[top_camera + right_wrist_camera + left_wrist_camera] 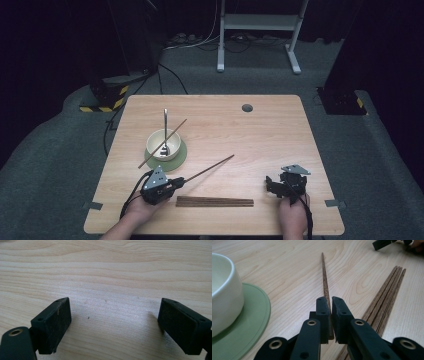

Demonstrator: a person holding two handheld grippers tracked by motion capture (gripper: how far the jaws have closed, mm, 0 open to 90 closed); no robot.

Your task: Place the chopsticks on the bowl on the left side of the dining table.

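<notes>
Left tool [330, 312] clamped on near end of a slim dark wooden chopstick [325, 277] — shaft slanting away over pale wood counter [270, 130], beside cream bowl [163, 144]. Right tool [112, 325] gaping wide — nothing gripped.

Table [260, 130] is lit evenly from above, room around it pretty much black. Shadows are soft and faint. Gripper views look sharp on the woodgrain, the closest black parts a bit soft.

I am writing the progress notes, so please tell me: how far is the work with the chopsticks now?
Done: one chopstick lies across the bowl. In hand: the left gripper is shut on a second chopstick. Left: the bundle of chopsticks on the table; the right gripper waits open.
</notes>
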